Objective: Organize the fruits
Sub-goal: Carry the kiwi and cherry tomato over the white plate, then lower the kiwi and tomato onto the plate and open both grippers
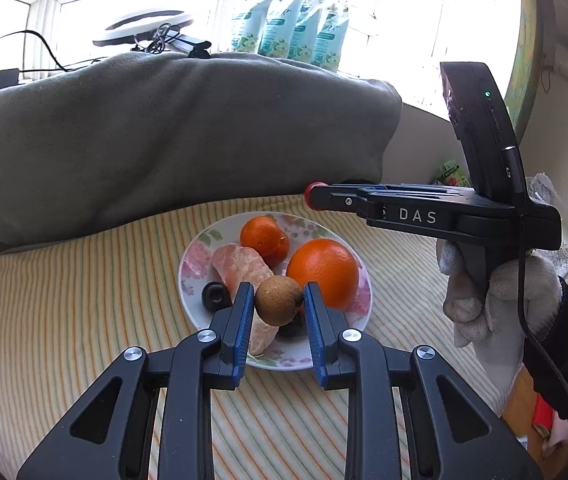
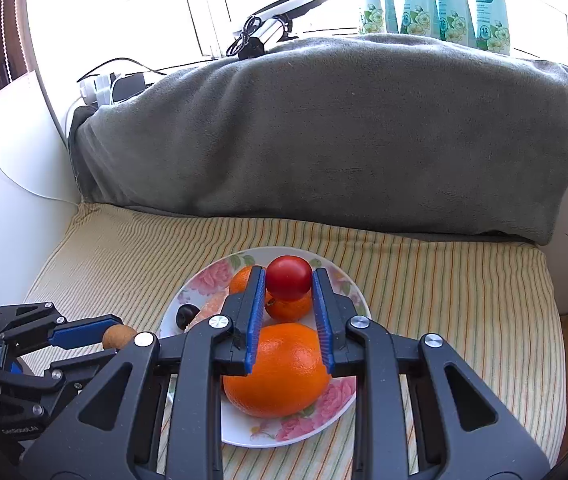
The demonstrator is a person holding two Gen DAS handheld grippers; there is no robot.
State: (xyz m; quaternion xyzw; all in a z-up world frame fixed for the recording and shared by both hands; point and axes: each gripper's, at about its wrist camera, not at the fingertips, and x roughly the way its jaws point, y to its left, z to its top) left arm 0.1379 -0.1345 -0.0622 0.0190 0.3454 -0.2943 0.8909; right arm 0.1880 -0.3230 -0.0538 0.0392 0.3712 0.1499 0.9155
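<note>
Fruits sit together on a floral plate [image 2: 344, 280] that rests on a striped yellow cloth [image 1: 63, 300]. Nearest to us, our left claw [image 1: 279, 300] is clamped on a small round brown fruit [image 1: 278, 300], its blue pads touching both sides, held just above the near edge of the plate. Our right claw [image 2: 288, 284] grips a small round red fruit [image 2: 288, 283] in the same way, pinched between its blue pads over the middle of the plate.

On the plate below, we see a large orange [image 2: 277, 370] closest to the right claw, a smaller orange [image 2: 290, 306] behind it, a peeled citrus segment [image 1: 239, 266] on the left side, and a dark round fruit [image 1: 214, 297] beside the segment. In the left wrist view, a gloved hand [image 1: 500, 296] holds the handle of the right claw's black frame at the right.

Behind the plate, a large grey blanket [image 2: 324, 128] is heaped across the back of the cloth. Farther still, pale green floral packets [image 2: 436, 4] stand in a row against a bright window.
</note>
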